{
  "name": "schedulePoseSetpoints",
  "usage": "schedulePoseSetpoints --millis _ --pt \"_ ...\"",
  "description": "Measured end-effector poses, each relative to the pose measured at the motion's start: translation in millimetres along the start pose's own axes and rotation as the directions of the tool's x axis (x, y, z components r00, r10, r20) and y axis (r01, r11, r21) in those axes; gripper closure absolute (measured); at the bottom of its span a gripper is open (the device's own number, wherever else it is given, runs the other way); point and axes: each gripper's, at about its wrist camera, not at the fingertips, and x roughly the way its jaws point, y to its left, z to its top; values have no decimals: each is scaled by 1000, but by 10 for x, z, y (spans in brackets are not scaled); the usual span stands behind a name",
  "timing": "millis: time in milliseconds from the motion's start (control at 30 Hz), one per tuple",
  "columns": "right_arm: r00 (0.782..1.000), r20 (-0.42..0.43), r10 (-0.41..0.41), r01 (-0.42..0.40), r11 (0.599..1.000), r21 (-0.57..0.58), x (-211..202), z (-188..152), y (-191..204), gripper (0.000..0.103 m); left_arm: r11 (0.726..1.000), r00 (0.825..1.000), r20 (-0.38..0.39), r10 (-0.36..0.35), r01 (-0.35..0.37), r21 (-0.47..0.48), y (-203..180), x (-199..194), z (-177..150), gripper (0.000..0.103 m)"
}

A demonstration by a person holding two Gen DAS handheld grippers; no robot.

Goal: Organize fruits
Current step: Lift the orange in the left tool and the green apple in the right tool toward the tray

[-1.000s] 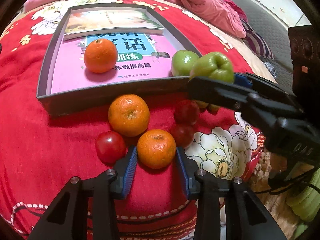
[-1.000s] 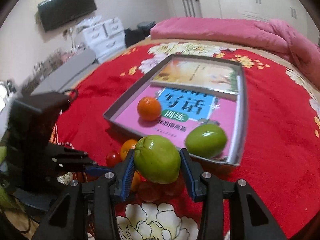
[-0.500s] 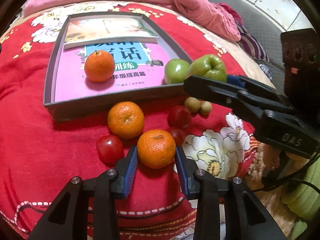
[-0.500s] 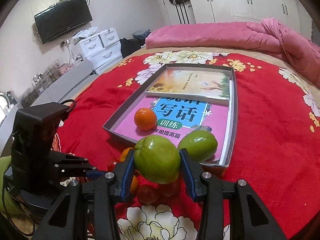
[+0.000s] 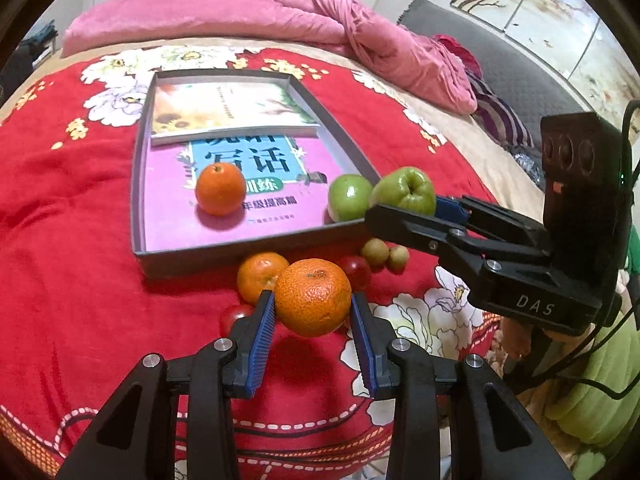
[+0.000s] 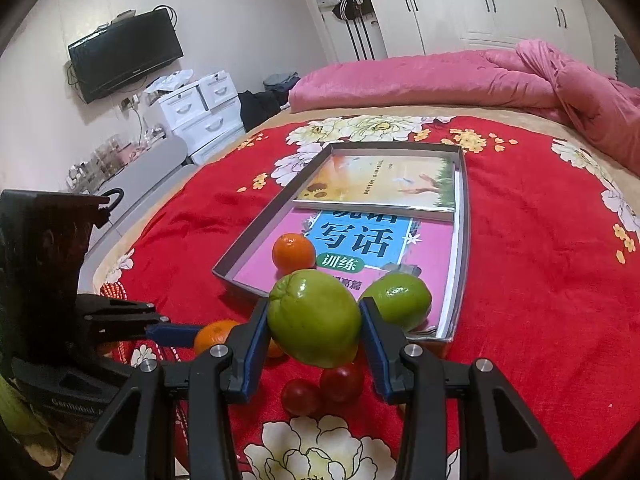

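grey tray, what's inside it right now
The grey tray holds two books: a pink workbook with a sunflower-cover book overlapping its far end. An orange and a green fruit sit on the workbook. The tray floor beneath is hidden.

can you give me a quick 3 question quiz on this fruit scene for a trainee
1. True or false: the left gripper has its jaws shut on an orange.
2. Which fruit does the right gripper hold? A) tomato B) green apple C) orange
3. Fill in: the tray already holds one orange and one ____.

Key
1. True; the held orange sits clear of the red bedspread.
2. B, the green apple.
3. Green apple, in the tray's near right corner.
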Motion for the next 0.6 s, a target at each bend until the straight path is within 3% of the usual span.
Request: schedulePoseSetpoints --millis 600 --pt "1000 15 0 0 1000 6 -27 18 7 59 997 995 77 68 -64 -52 225 -155 137 65"
